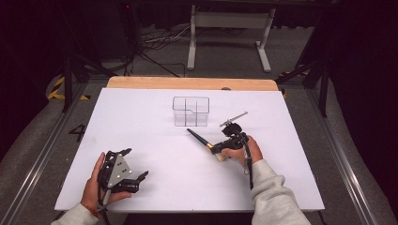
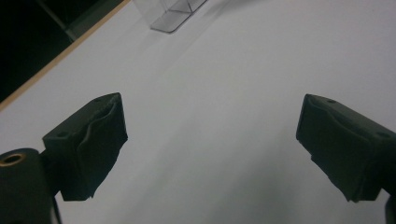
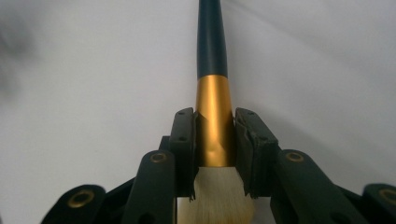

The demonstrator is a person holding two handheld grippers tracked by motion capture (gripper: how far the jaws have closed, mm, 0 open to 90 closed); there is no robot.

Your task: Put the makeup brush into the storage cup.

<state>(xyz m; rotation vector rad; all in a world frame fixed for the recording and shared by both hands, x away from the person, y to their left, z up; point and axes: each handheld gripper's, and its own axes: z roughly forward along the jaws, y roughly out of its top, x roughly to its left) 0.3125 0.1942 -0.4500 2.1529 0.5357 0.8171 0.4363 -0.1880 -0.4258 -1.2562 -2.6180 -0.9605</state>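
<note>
One mark to read here: a dark figure "4" (image 1: 78,132) sits on the grey floor (image 1: 42,140) just off the left edge of the worktop (image 1: 141,117) in the high view. Farther back on that side, yellow-and-black hazard stripes (image 1: 57,89) lie on the floor. No other lettering, brand or label can be read.

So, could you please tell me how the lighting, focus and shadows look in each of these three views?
High view: the white table is evenly lit against dark surroundings, and the clear organizer looks faint. Left gripper view: the open left gripper is dim, with soft shadow on the table below it. Right gripper view: the right gripper clamps the brush, whose gold ferrule shows glare; the table behind is blurred.
</note>
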